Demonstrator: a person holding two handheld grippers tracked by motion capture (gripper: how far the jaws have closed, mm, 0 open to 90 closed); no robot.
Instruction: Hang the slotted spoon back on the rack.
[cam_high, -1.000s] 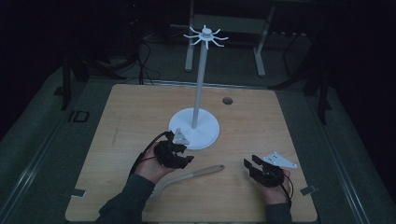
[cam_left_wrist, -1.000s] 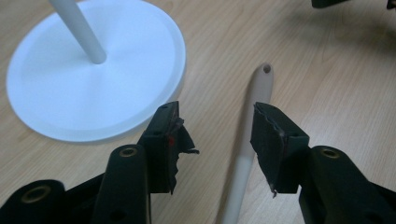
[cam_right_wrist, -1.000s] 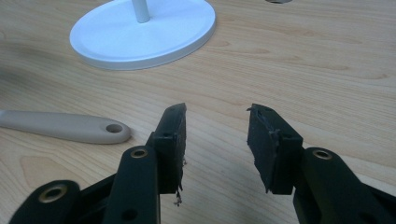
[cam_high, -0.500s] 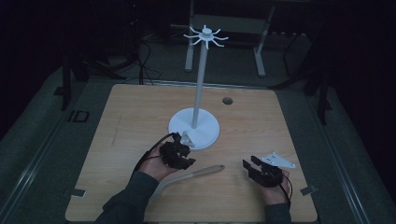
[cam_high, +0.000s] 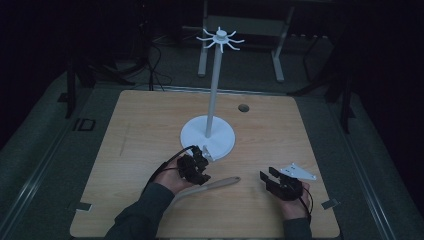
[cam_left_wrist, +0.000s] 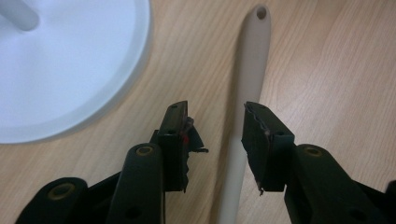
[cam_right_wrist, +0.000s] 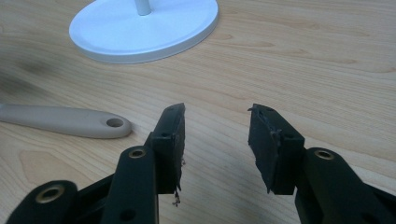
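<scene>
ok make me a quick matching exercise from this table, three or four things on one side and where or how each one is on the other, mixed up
Things:
1. left hand-held gripper
2. right hand-held gripper
3. white stand
4. beige utensil handle

Places or states:
A. upright in the middle of the table
B. lying flat on the wood, hole at its end
C. open over bare wood
D. jaws either side of the handle, not yet pressing it

Pairs: 1-D, 2-C, 3-A, 4-B

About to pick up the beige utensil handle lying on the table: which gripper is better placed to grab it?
Left. The left gripper straddles the beige utensil handle, its jaws just closing but not yet pressing. The right gripper stands open over bare table, with the handle's holed end off to its side.
</scene>
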